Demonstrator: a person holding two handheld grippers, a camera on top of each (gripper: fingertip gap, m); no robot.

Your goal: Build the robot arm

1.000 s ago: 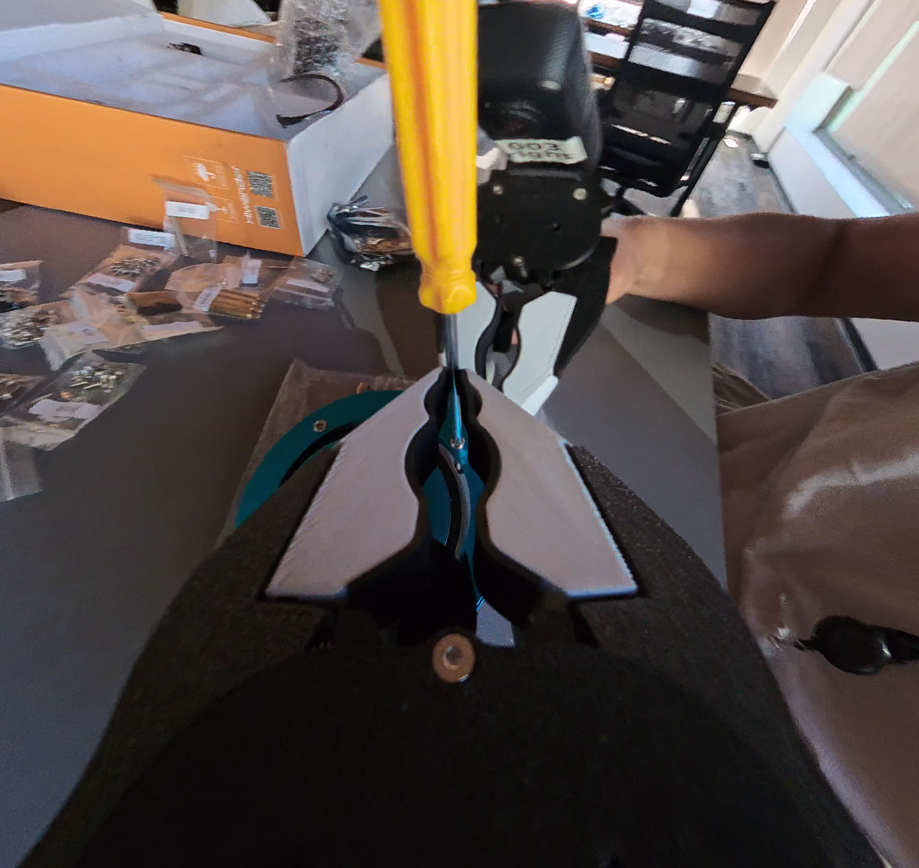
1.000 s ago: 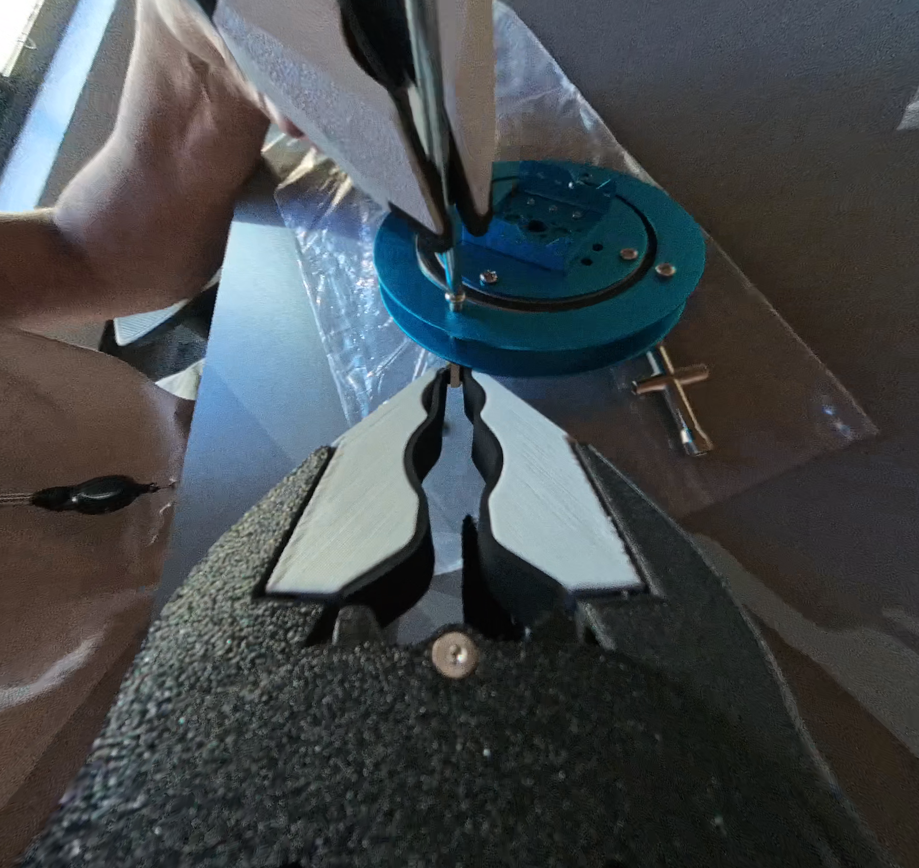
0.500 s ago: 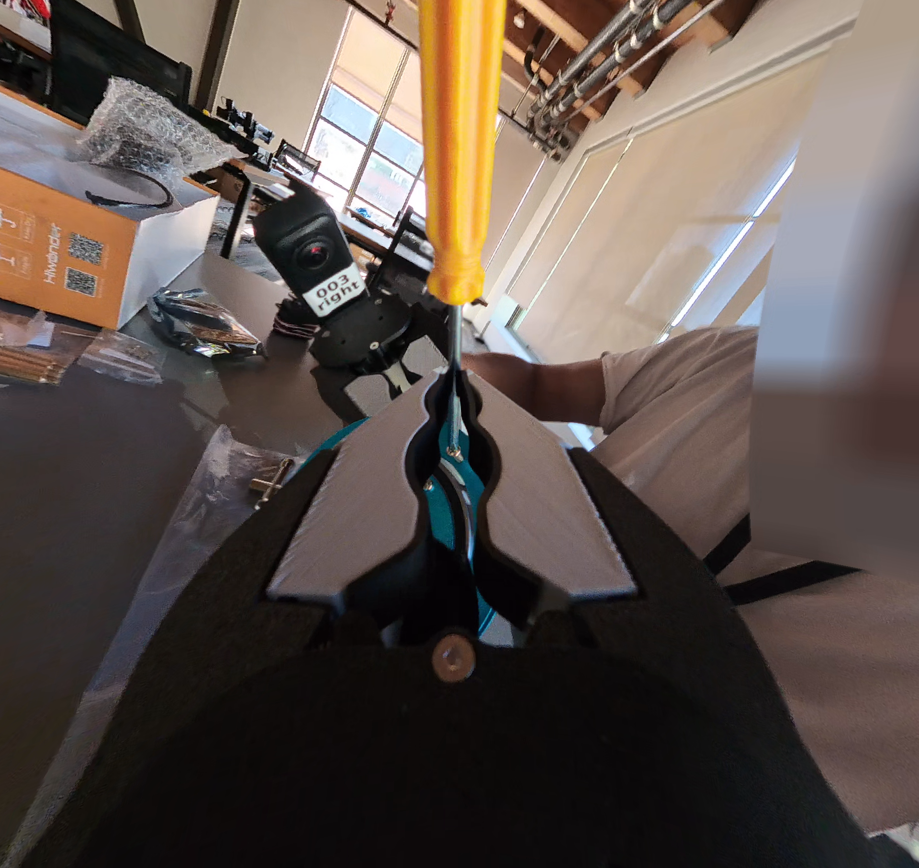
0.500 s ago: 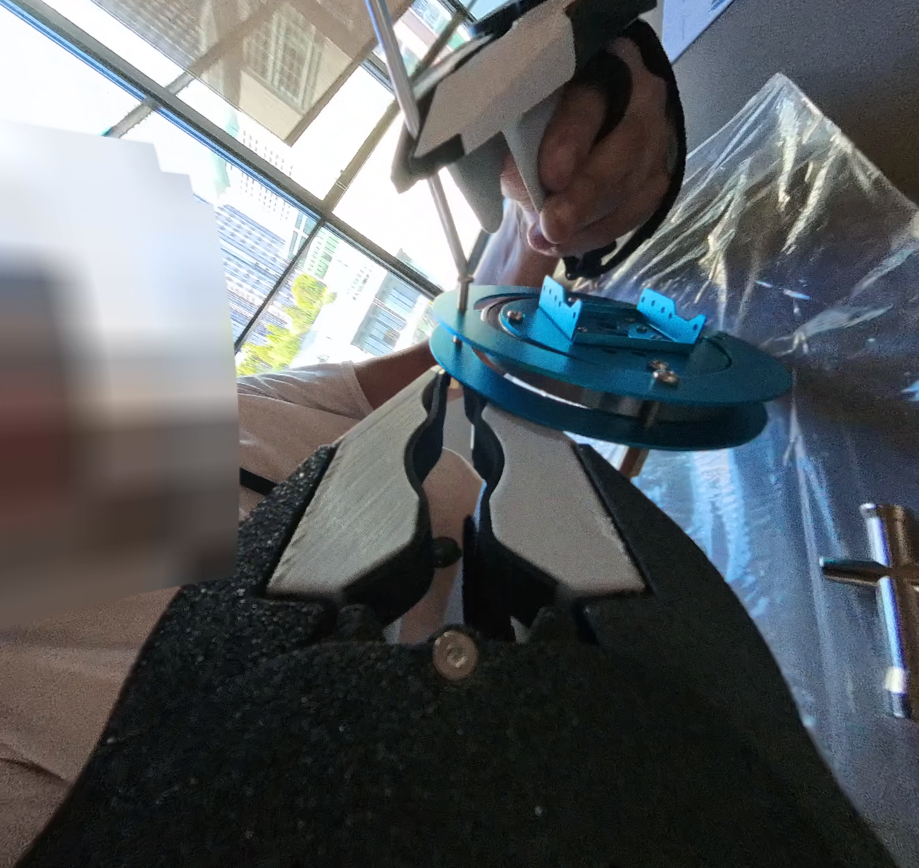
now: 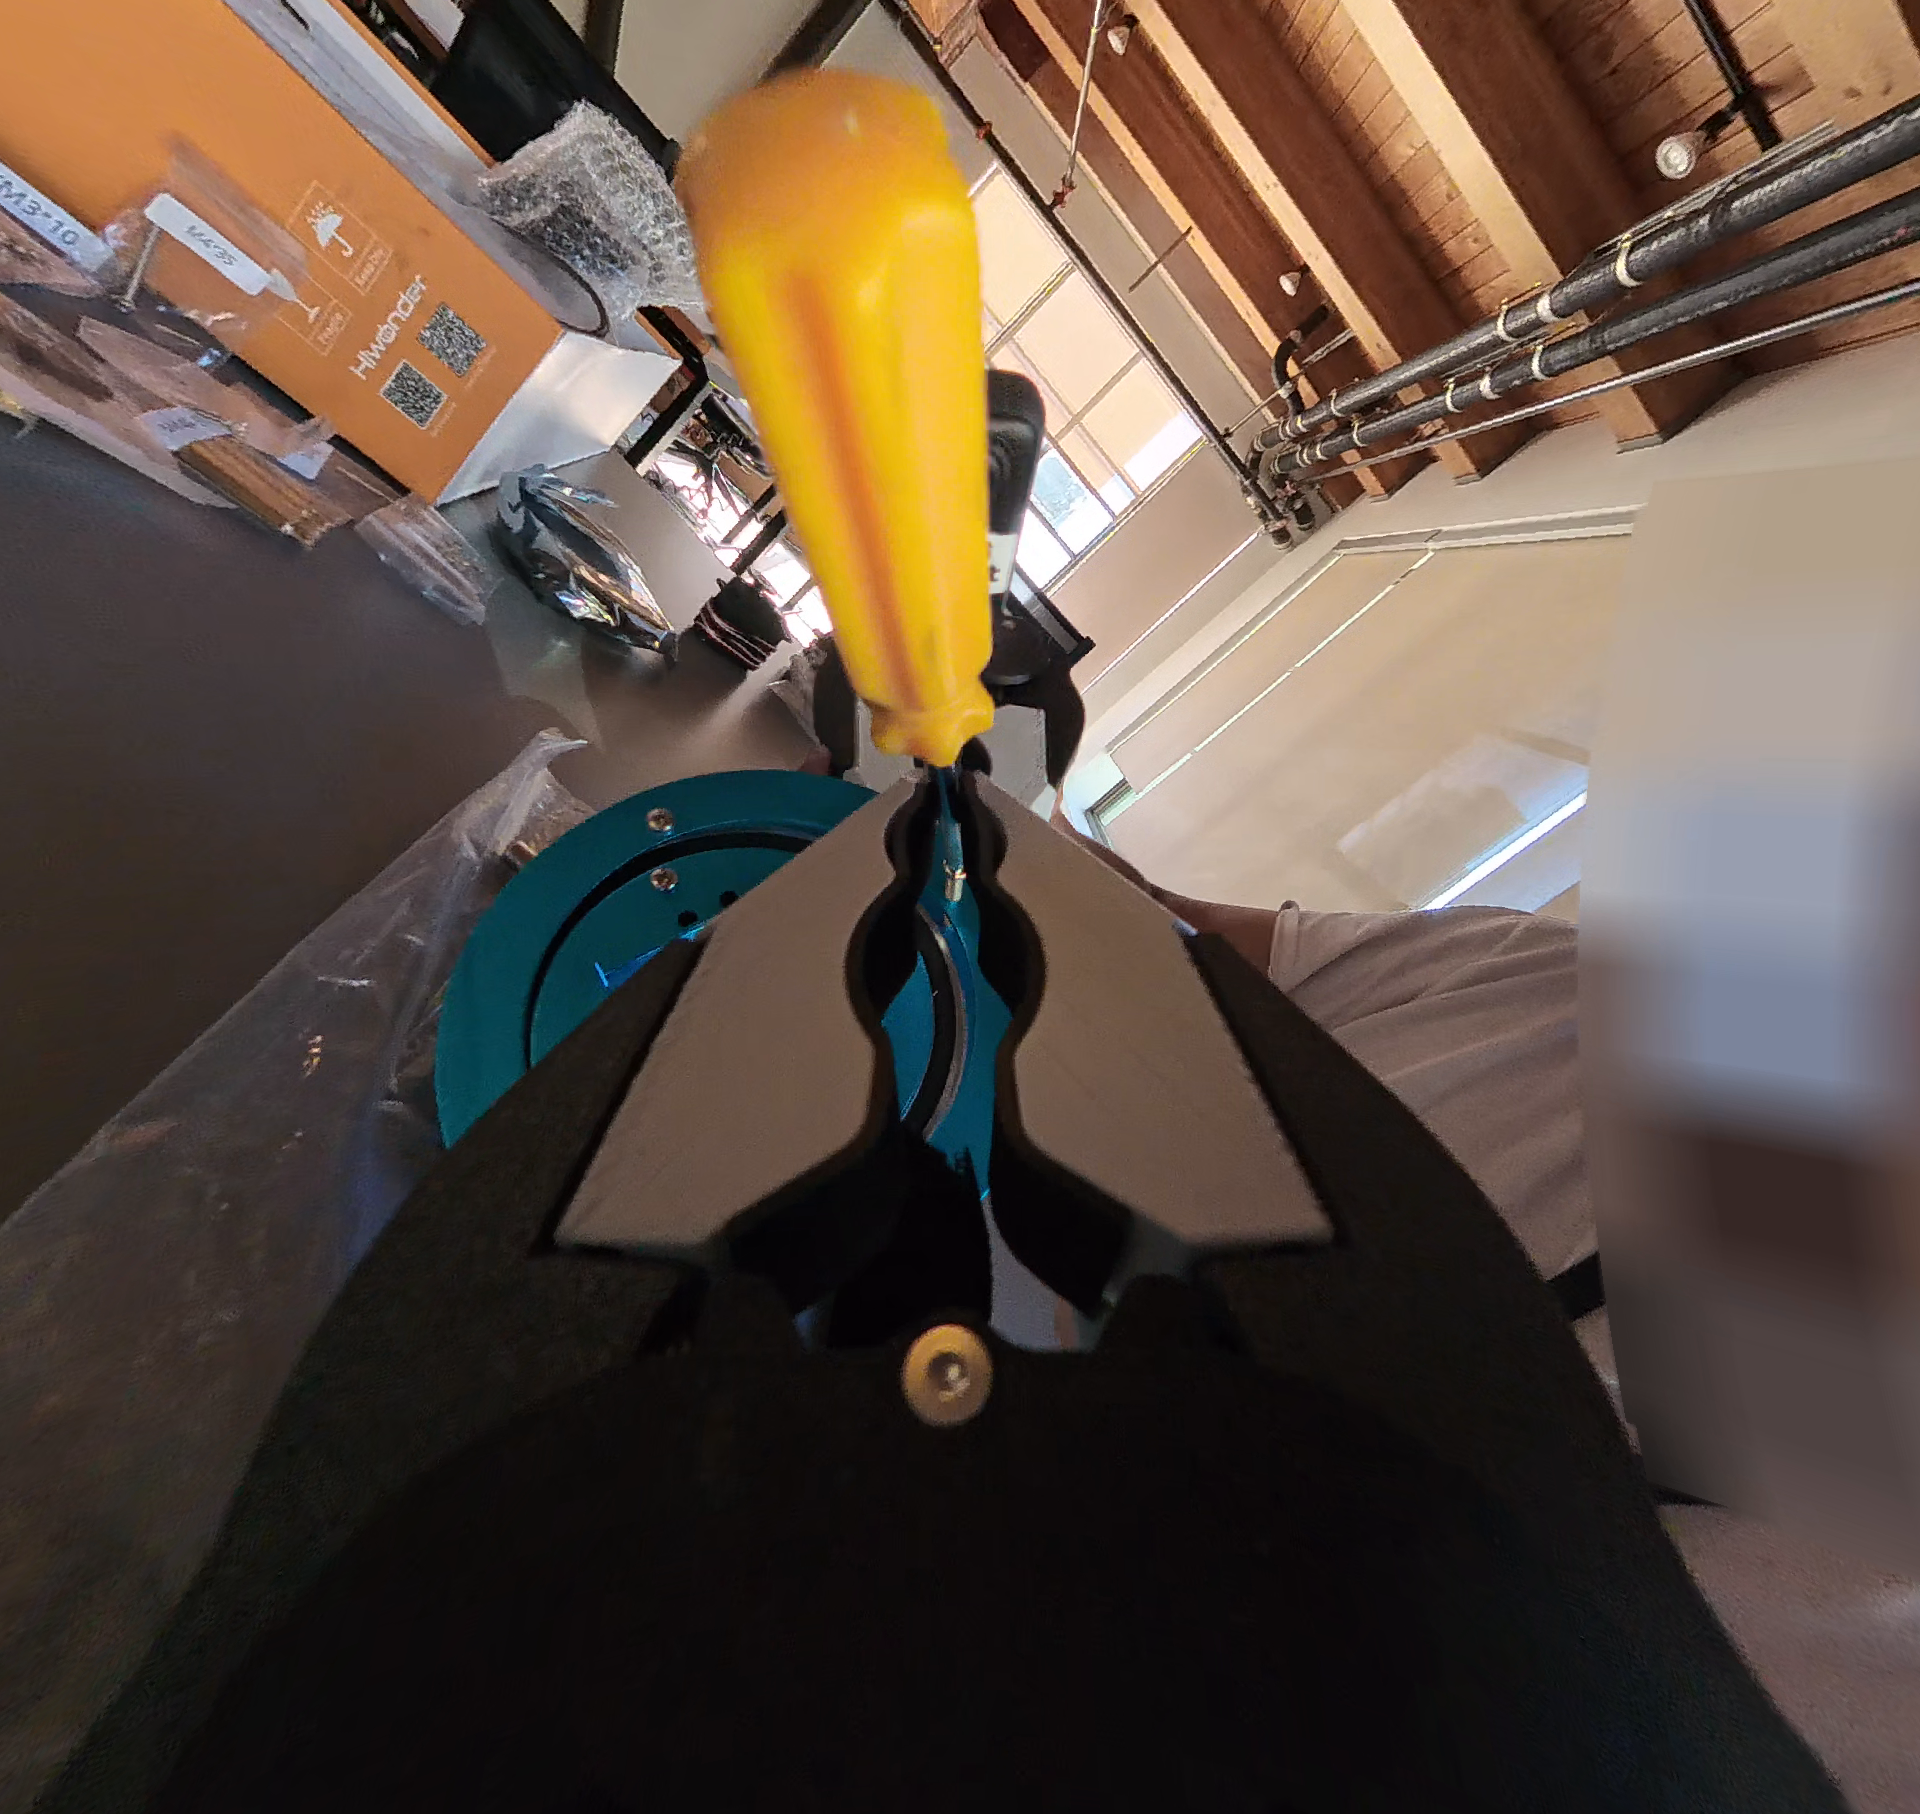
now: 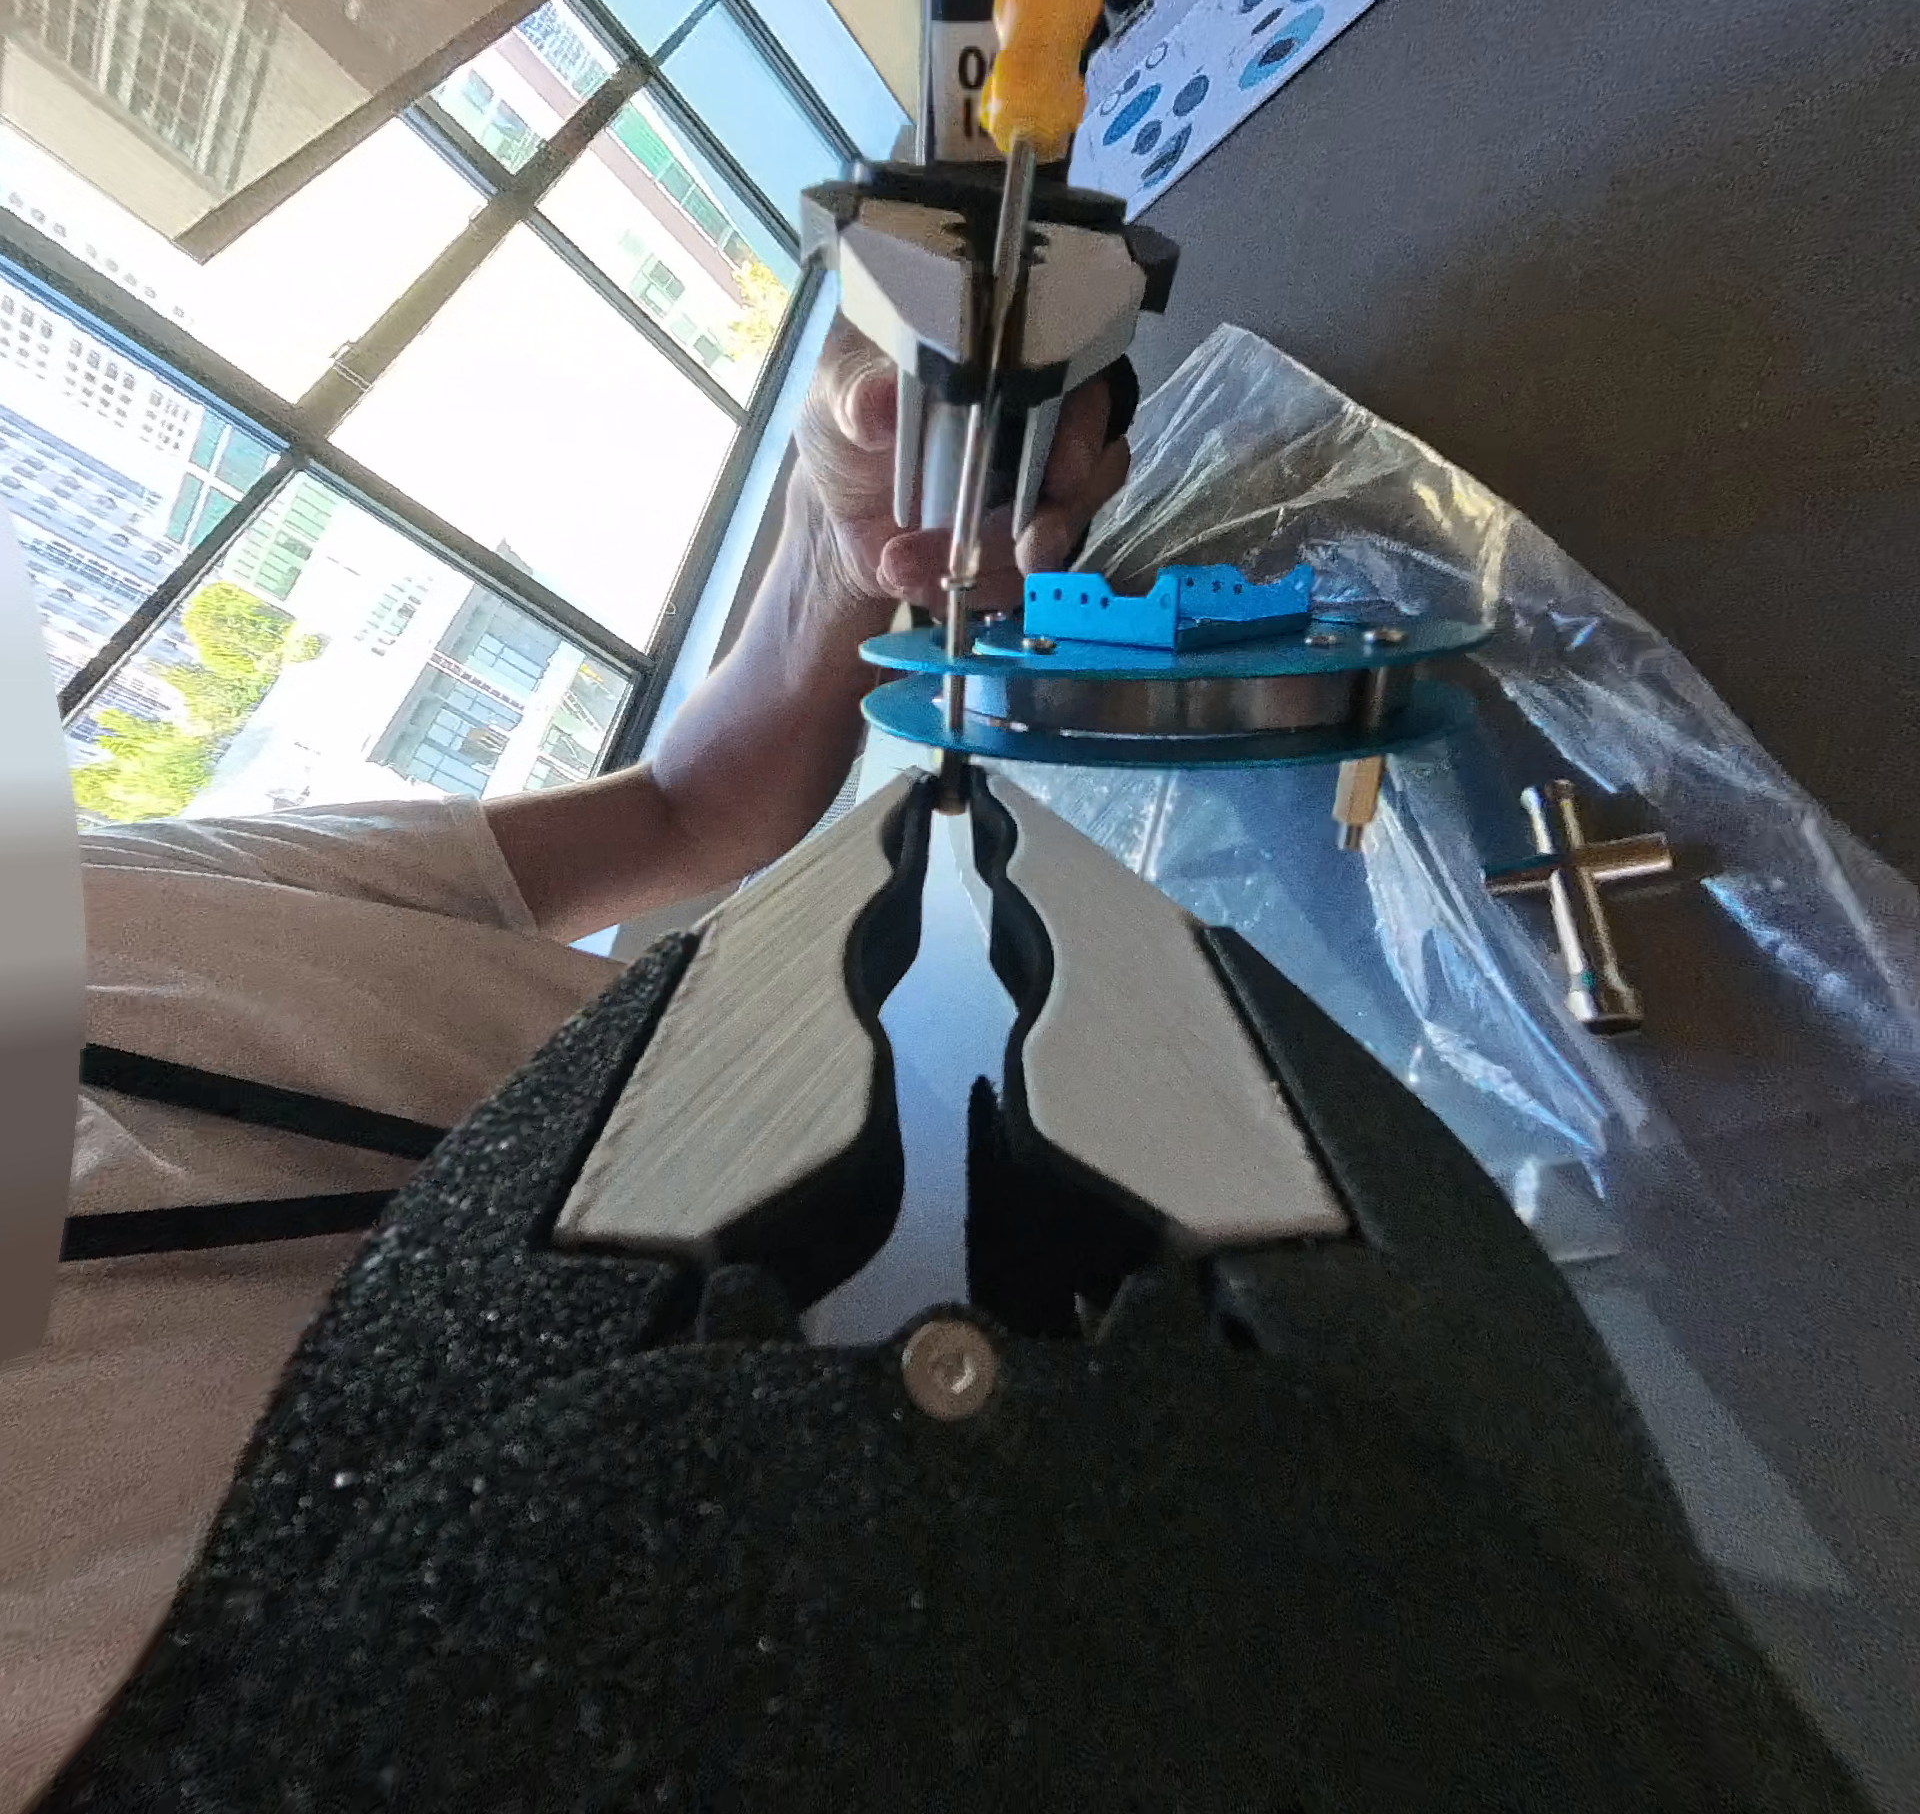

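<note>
My left gripper (image 5: 940, 790) is shut on the metal shaft of a yellow-handled screwdriver (image 5: 844, 414). It also shows in the right wrist view (image 6: 982, 310), where the screwdriver (image 6: 1039, 8) points down onto a screw (image 6: 954, 585) at the rim of a blue two-plate disc assembly (image 6: 1174, 644). The disc assembly (image 5: 540, 933) carries a blue bracket (image 6: 1164, 606). My right gripper (image 6: 945, 794) sits under the lower plate, directly below that screw, shut on a small brass standoff (image 6: 948, 800). A second standoff (image 6: 1359, 798) hangs under the disc's far side.
A clear plastic bag (image 6: 1455, 621) lies under the disc on the dark table (image 6: 1662, 310), with a metal cross wrench (image 6: 1574, 891) on it. A printed sheet (image 6: 1247, 8) lies beyond. An orange and white box (image 5: 260, 237) and small hardware bags (image 5: 260, 476) stand left. A person's arm (image 6: 727, 777) is close.
Both views have tipped from looking down on the table to low and side-on. The right gripper now sits under the disc's rim. The screwdriver stays gripped on the same screw.
</note>
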